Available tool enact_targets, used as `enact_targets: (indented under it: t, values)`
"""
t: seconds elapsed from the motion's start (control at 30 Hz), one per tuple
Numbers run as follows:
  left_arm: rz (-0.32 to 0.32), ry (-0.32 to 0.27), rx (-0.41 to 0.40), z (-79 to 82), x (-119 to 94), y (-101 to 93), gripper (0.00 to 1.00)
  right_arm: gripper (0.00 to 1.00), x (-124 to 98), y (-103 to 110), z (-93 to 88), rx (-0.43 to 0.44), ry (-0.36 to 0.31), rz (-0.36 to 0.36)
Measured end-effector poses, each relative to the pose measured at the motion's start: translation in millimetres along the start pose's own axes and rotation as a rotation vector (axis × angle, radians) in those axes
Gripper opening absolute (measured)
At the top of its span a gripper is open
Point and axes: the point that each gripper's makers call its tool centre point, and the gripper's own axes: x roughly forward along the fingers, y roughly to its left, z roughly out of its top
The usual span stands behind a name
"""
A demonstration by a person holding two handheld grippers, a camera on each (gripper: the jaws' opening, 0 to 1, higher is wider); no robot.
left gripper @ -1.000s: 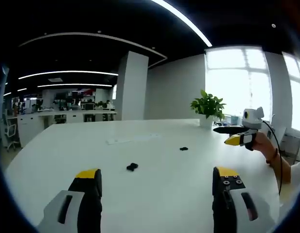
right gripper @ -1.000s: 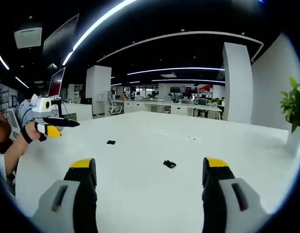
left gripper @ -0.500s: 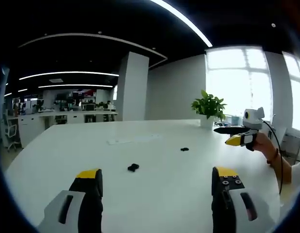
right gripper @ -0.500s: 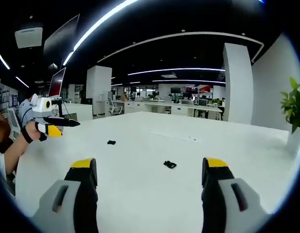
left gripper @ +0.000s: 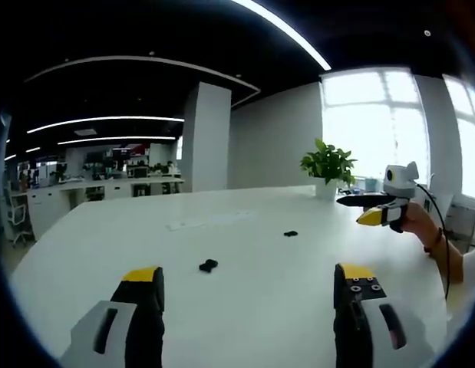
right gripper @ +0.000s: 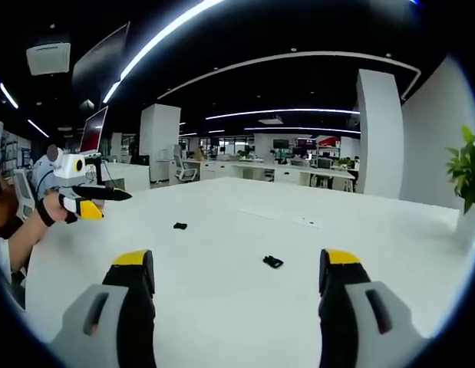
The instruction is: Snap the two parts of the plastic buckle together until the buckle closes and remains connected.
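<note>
In the left gripper view the left gripper (left gripper: pixel 249 287) holds its yellow-tipped fingers (left gripper: pixel 143 276) wide apart over the white bench (left gripper: pixel 252 322), with nothing between them. Just beyond the left finger lies one black buckle part (left gripper: pixel 208 265), flat on the bench, and farther off, toward the right, the second buckle part (left gripper: pixel 290 233) lies well apart from the first; neither is touched. At the right edge of this view the right gripper (left gripper: pixel 365 208) hangs above the bench in a person's hand (left gripper: pixel 412 222), seen from the side; from here I cannot tell how its fingers stand. Behind it a potted plant (left gripper: pixel 328 166) stands at the far edge of the bench beside a bright window (left gripper: pixel 367 126). In the right gripper view the right gripper (right gripper: pixel 237 287) shows its own fingers (right gripper: pixel 135 262) spread wide and empty. One buckle part (right gripper: pixel 272 261) lies on the bench (right gripper: pixel 237 322) between and beyond them, nearer the right finger, and the other buckle part (right gripper: pixel 179 225) lies farther away to the left. The left gripper (right gripper: pixel 99 201) appears at the left edge, held in a hand (right gripper: pixel 51 211) above the bench.
</note>
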Motion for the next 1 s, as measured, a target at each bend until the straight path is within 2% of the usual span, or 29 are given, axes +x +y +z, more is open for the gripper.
enact_targets:
  t: [0.43,0.63,0.8,0.9,1.0]
  values:
    - [0.005,0.01,-0.003,0.5,-2.8,5.0,0.93,0.9,7.9,-15.5,2.0,0.004,0.013,-0.002]
    - [-0.002,0.022,-0.002,-0.9,-1.8,3.9,0.93,0.9,8.3,-16.3,2.7,0.007,0.014,-0.002]
    - [0.006,0.01,0.013,2.8,-1.5,3.5,0.93,0.89,8.4,-14.4,3.3,0.008,0.016,0.002]
    - [-0.003,0.025,0.021,0.5,-0.3,-0.6,0.93,0.89,9.0,-13.4,2.6,0.012,0.022,0.008]
    - [-0.007,0.015,0.023,3.0,-0.1,-2.0,0.93,0.89,8.0,-12.7,6.7,0.014,0.001,0.006]
